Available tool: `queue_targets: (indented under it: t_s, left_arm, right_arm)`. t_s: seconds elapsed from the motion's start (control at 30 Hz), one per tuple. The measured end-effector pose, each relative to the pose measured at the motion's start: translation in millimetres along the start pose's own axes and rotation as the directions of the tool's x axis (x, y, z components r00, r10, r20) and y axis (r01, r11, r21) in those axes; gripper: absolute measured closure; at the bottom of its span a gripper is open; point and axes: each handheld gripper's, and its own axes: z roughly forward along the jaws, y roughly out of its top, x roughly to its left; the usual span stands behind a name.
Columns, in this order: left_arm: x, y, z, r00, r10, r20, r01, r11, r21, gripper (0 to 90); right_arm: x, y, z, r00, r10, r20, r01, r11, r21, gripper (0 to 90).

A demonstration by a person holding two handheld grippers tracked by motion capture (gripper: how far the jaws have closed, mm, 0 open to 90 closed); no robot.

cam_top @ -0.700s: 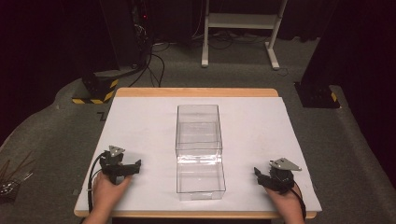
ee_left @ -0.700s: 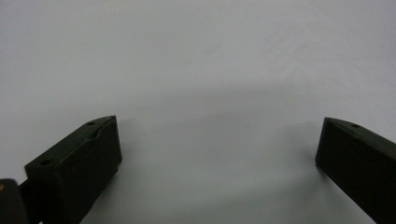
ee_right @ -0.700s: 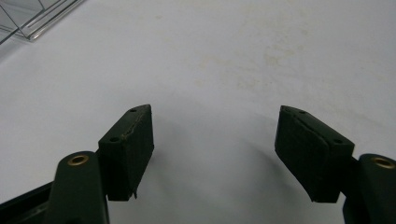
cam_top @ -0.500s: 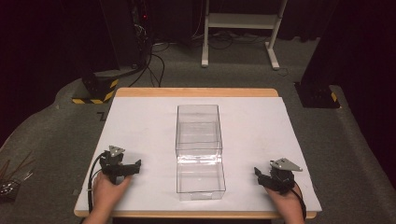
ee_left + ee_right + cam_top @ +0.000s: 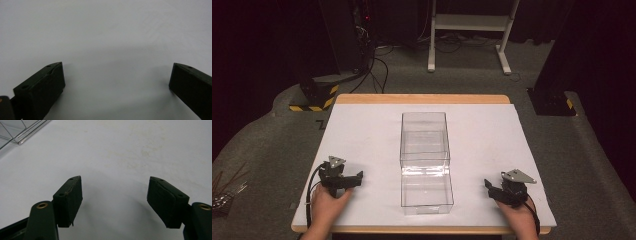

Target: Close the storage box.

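Observation:
A clear plastic box (image 5: pixel 424 140) stands in the middle of the white table, with its clear lid (image 5: pixel 426 191) lying flat just in front of it. My left gripper (image 5: pixel 357 178) rests on the table at the front left, well to the left of the lid; its jaws stand wide apart over bare white surface (image 5: pixel 116 67). At the front right lies my right gripper (image 5: pixel 488 187), jaws pointing toward the lid. In the right gripper view its jaws (image 5: pixel 115 186) are apart with nothing between them, and a corner of the clear lid (image 5: pixel 17 132) shows at the upper left.
The white table top (image 5: pixel 512 135) has a wooden edge at the back. Beyond it on the floor are cables, a yellow-and-black striped block (image 5: pixel 314 95) and a white stand (image 5: pixel 469 30). A black base (image 5: pixel 552 102) sits on the floor at the right.

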Motion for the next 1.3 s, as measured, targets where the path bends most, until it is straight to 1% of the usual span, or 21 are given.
queue_targets:
  t_s: [0.37, 0.53, 0.63, 0.73, 0.77, 0.83, 0.97, 1.07, 1.1, 1.3]
  left_arm:
    - [0.2, 0.2, 0.0, 1.0000, 0.000, 0.001, 0.000, 1.0000, 0.001, 0.5]
    - [0.2, 0.2, -0.1, 1.0000, 0.000, 0.000, 0.000, 1.0000, 0.003, 0.5]
    - [0.1, 0.2, -0.1, 1.0000, 0.000, 0.000, 0.000, 1.0000, 0.003, 0.5]
    - [0.1, 0.2, -0.1, 1.0000, 0.001, 0.000, -0.001, 1.0000, 0.002, 0.5]
    - [0.1, 0.1, -0.1, 1.0000, 0.001, 0.000, -0.001, 1.0000, 0.002, 0.5]
    - [0.1, 0.1, -0.2, 1.0000, 0.001, 0.000, -0.001, 1.0000, 0.002, 0.5]
    - [0.1, 0.1, -0.1, 1.0000, 0.001, 0.000, -0.001, 1.0000, 0.002, 0.5]
    - [0.1, 0.2, -0.2, 1.0000, 0.001, 0.000, -0.001, 1.0000, 0.002, 0.5]
    - [0.1, 0.1, -0.1, 1.0000, 0.001, 0.000, -0.001, 1.0000, 0.002, 0.5]
    - [0.1, 0.1, -0.1, 1.0000, 0.001, 0.000, -0.001, 1.0000, 0.002, 0.5]
  right_arm:
    - [-0.4, 2.8, -2.0, 1.0000, -0.001, -0.010, 0.000, 1.000, -0.016, 27.8]
    - [1.0, 4.9, -4.0, 0.9999, -0.013, -0.011, 0.012, 1.000, -0.017, 27.9]
    - [5.4, 10.4, -8.9, 0.9997, -0.017, -0.017, 0.016, 0.999, -0.030, 27.9]
    - [10.5, 15.2, -12.7, 0.9991, -0.029, -0.030, 0.028, 0.999, -0.037, 28.0]
    - [12.2, 16.8, -13.7, 0.9988, -0.039, -0.031, 0.038, 0.998, -0.040, 28.0]
    - [15.7, 19.9, -15.4, 0.9984, -0.045, -0.034, 0.044, 0.998, -0.044, 27.9]
    - [19.8, 24.9, -16.8, 0.9980, -0.047, -0.043, 0.044, 0.998, -0.055, 27.8]
    - [24.0, 29.8, -17.7, 0.9979, -0.045, -0.047, 0.043, 0.997, -0.061, 29.5]
    - [25.9, 32.5, -17.9, 0.9974, -0.049, -0.053, 0.045, 0.996, -0.071, 31.3]
    - [32.6, 37.8, -18.1, 0.9957, -0.055, -0.075, 0.049, 0.996, -0.079, 32.2]
